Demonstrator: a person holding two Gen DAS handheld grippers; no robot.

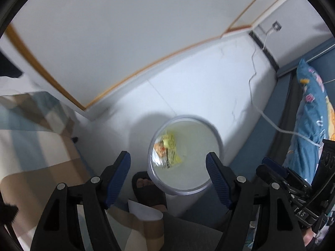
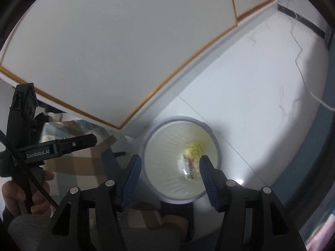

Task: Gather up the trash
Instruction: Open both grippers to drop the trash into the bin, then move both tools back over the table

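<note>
A round white trash bin [image 1: 215, 135] stands on the white floor below both grippers. A yellow and orange snack wrapper [image 1: 168, 152] lies inside it, against the left wall. In the right wrist view the same bin [image 2: 167, 146] shows the wrapper [image 2: 193, 149] near its bottom. My left gripper [image 1: 168, 162] hangs open above the bin with nothing between its blue pads. My right gripper [image 2: 170, 165] is also open over the bin, its jaws empty. The left gripper's body [image 2: 58, 146] shows at the left of the right wrist view, held by a hand [image 2: 12, 192].
A white cabinet with gold trim [image 1: 104, 41] stands behind the bin. A checked blanket [image 1: 31, 146] lies at the left. A foot in a black slipper [image 1: 146, 186] stands beside the bin. A white cable [image 1: 253, 73] runs over the floor toward a blue flowered pillow [image 1: 309, 113].
</note>
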